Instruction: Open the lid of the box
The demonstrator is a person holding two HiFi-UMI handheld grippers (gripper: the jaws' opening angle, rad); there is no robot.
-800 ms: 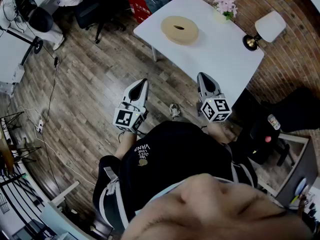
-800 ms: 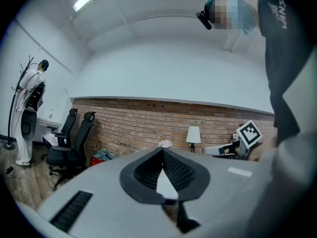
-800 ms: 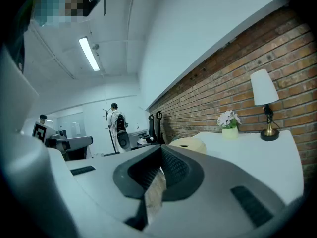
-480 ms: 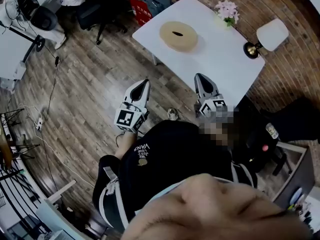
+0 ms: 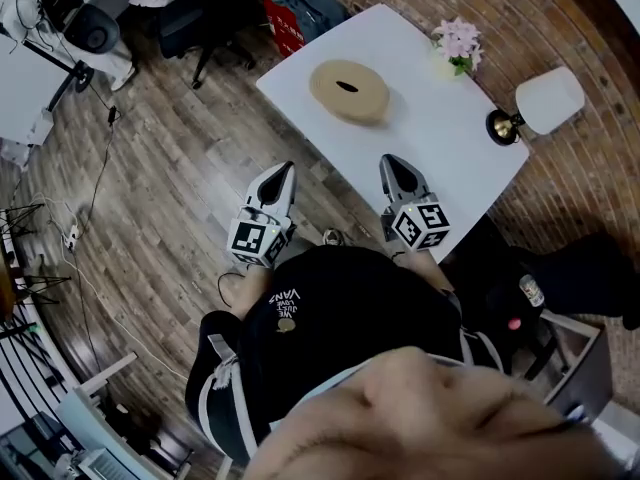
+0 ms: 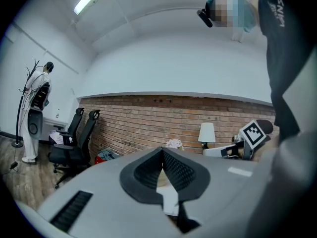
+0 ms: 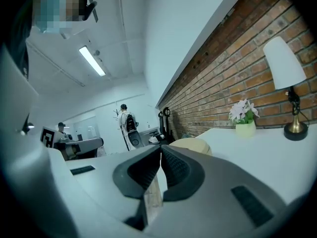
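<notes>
Presently my left gripper (image 5: 284,171) and right gripper (image 5: 391,165): both closed, empty, staged near the bench (image 5: 446,120) edge, since the lidded box (image 5: 348,90) lies farther in, untouched.

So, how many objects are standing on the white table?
3: the round box near the left corner, the potted flowers at the far edge, the lamp at the right corner.

Noted: round tan box (image 5: 349,91), dark slot on top; white table (image 5: 440,138); pink flowers (image 5: 458,40); white-shaded lamp (image 5: 546,100); left tongs (image 5: 286,168), right tongs (image 5: 389,161) with black-and-white marker cubes; red-brown brick wall (image 5: 540,8).
</notes>
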